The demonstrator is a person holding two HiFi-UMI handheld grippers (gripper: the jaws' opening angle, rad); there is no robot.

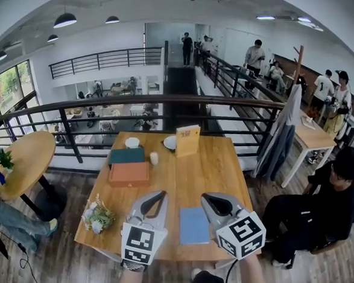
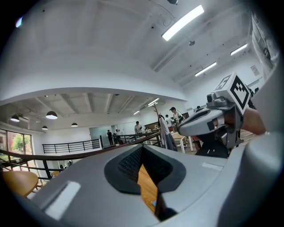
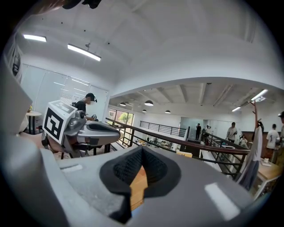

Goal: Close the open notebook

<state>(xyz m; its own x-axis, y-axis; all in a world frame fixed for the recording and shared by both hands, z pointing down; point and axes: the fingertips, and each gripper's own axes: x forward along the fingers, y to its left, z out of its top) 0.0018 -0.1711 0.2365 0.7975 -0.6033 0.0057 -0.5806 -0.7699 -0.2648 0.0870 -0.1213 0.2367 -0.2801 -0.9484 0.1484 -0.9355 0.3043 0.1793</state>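
A light blue notebook [image 1: 194, 225] lies flat on the wooden table [image 1: 215, 165] near its front edge, cover up and no pages showing. My left gripper [image 1: 159, 196] hovers just left of it and my right gripper [image 1: 207, 198] just right of it, both above the table and pointing away from me. Each is shut with nothing held. In the left gripper view the jaws [image 2: 142, 148] meet at their tips, with the right gripper [image 2: 208, 122] alongside. In the right gripper view the jaws [image 3: 141, 150] also meet, and the left gripper [image 3: 95, 131] is beside them.
Further back on the table are an orange book [image 1: 129, 173], a dark green book [image 1: 127, 155], a white cup [image 1: 154, 158], two white bowls [image 1: 132, 142], and a yellow card stand [image 1: 188, 141]. A flower bunch [image 1: 97, 216] lies at the left edge. A person [image 1: 326, 200] sits at the right.
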